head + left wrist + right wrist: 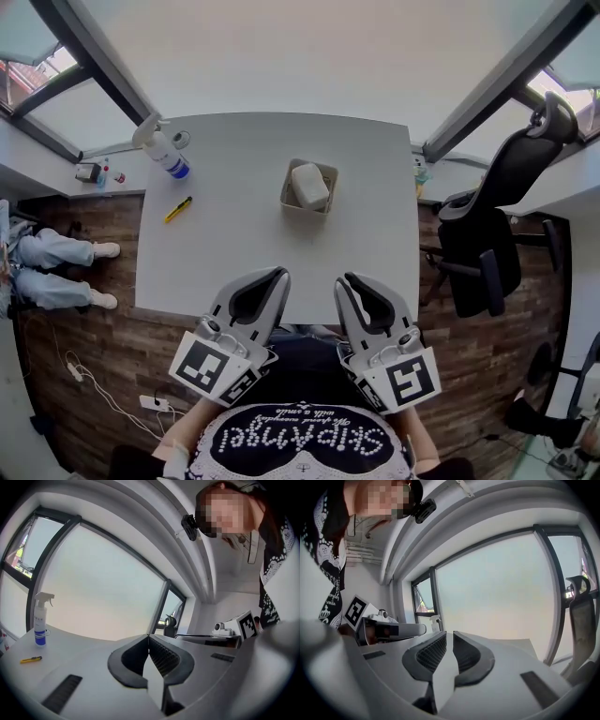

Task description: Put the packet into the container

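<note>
A white packet (309, 185) lies inside the small beige container (292, 196) at the far middle of the white table (234, 244). Both grippers are held close to my body at the table's near edge, well short of the container. The left gripper (280, 273) (148, 635) has its jaws touching at the tips, with nothing between them. On the right gripper (344, 277) (450, 633) a narrow gap shows between the jaws, and it is empty. Neither gripper view shows the container.
A spray bottle (161, 148) (41, 619) and a yellow cutter (178, 209) (31, 659) sit at the table's far left. A black office chair (497, 225) stands to the right. A person's legs (56, 267) rest on the floor at the left.
</note>
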`<state>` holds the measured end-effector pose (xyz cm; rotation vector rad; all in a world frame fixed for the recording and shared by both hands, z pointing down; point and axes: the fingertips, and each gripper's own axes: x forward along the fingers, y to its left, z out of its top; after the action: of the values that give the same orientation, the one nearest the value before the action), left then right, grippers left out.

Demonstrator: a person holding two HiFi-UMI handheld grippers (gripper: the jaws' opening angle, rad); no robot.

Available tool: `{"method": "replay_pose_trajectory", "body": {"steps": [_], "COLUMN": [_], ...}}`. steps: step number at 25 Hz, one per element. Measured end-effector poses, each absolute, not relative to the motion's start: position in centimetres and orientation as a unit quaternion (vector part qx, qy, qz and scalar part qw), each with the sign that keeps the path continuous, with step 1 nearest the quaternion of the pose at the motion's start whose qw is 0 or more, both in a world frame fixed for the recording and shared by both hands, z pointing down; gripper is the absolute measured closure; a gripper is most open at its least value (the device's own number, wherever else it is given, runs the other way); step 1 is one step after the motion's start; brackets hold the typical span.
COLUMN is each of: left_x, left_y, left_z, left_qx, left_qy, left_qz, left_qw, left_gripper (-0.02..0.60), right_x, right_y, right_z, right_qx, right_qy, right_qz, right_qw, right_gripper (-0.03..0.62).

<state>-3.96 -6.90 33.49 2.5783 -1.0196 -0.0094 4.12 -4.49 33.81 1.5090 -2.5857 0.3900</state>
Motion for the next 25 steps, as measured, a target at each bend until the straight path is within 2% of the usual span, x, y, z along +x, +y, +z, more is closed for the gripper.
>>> {"method": "replay_pose_trajectory", "body": {"steps": [25], "left_x": [-2.6], "left_y": [-6.0], "left_z": [34.1], "left_qx": [0.915], "left_qy": [-0.339], "left_qz": [-0.001], "left_qw": [0.219], "left_gripper": [0.572], "right_x": [3.3], "right_y": [-5.0], "right_z": [34.8], "right_qx": [0.494], "right_qy": [-0.853], "right_qz": [0.163], "right_qw": [0.041], "right_gripper": [0.571]}}
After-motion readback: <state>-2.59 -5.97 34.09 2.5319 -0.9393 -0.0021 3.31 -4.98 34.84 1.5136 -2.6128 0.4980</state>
